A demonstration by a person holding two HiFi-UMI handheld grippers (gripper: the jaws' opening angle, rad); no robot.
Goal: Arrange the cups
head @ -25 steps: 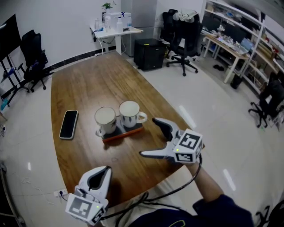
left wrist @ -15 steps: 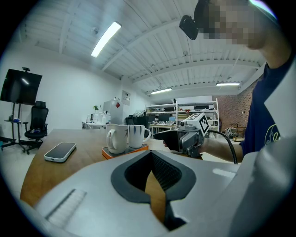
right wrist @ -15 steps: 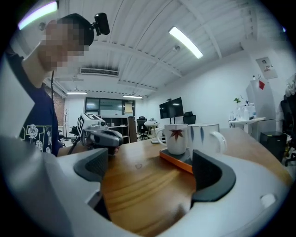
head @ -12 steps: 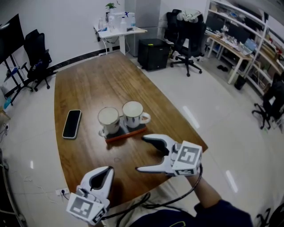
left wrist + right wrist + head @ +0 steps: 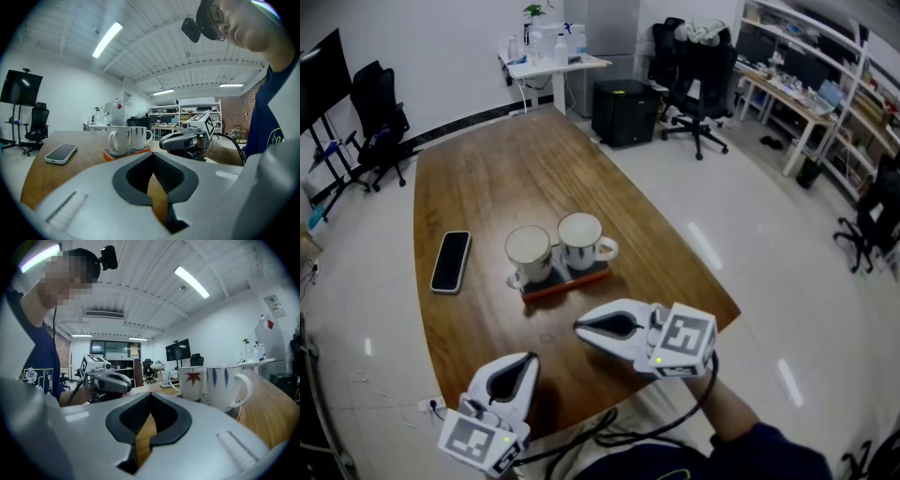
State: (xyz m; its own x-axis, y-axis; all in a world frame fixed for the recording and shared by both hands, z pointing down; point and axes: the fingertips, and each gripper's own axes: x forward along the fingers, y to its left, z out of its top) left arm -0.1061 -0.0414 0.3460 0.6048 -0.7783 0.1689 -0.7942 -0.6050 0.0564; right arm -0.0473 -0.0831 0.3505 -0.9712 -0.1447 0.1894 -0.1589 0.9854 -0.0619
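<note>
My right tool just closed empty, left tool closed too; cups paired on tray, arranging looks done.

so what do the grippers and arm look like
Both the left gripper and the right gripper are light grey shells with dark jaw linings, each carrying a white cube with black square markers. A black cable trails from the right one, whose jaws have just closed on nothing. The sleeve is dark blue.
</note>
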